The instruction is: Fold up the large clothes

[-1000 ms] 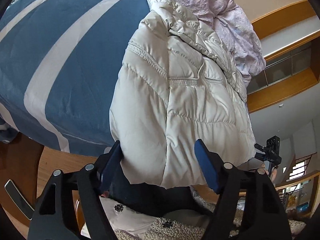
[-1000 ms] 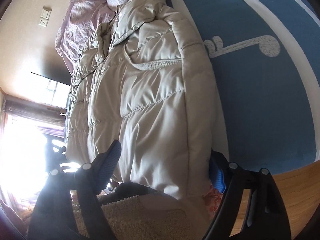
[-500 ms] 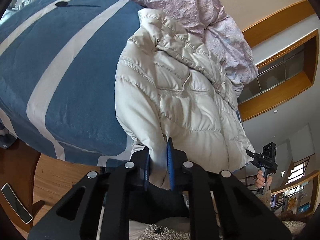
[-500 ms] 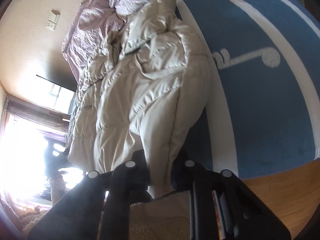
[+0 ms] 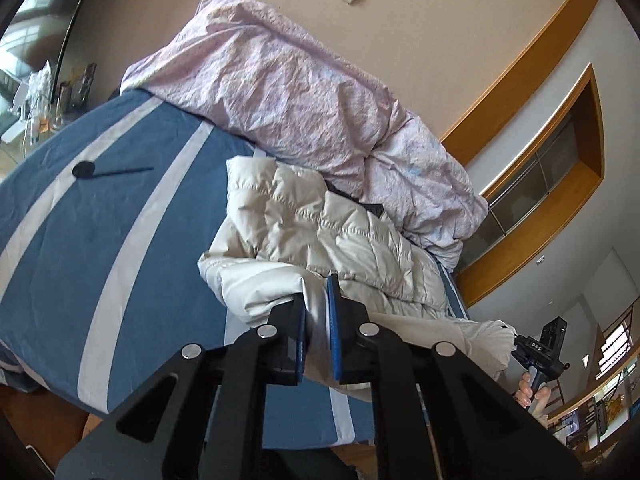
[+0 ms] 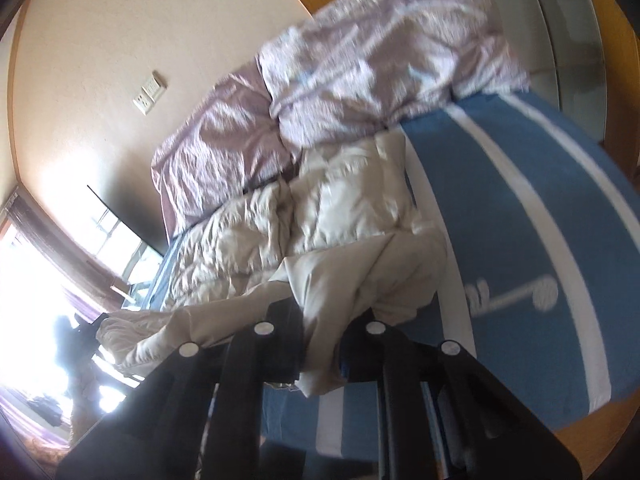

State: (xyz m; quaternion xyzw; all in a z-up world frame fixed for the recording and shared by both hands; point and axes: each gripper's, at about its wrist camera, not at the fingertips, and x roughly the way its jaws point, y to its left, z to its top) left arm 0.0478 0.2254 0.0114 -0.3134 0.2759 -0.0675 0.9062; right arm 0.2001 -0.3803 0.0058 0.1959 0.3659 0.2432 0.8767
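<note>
Between the pads of the left gripper (image 5: 317,326) sits a pinch of the cream puffer jacket (image 5: 320,236): jaws drawn nearly together, clamped on the near hem. Right gripper (image 6: 322,344) likewise, jaws close together with a fold of the same hem squeezed between them. In the left wrist view the right gripper also shows off to the right, held in the person's hand (image 5: 530,390), with the hem stretched between the 2 grippers.

Jacket position: the rest of the body lies ahead of both grippers on the bed (image 5: 80,248), on the blue sheet with pale stripes. Its far end rests against the bunched pink duvet (image 5: 304,100) beyond. The gripped hem is raised clear of the sheet; smooth lining shows on the lifted part.

Step in hand (judgement): first fold, hem end picked up at 2 points, about to be carried over the body toward the collar end.

Next move calls for: both grippers travelling forward together at matching height, keeping the hem taut between them, then lowering it onto the far half with edges aligned.

Risk: slick, puffy fabric may slip from the pads or spring back once released. The right wrist view is blurred, so grip depth there is uncertain.
</note>
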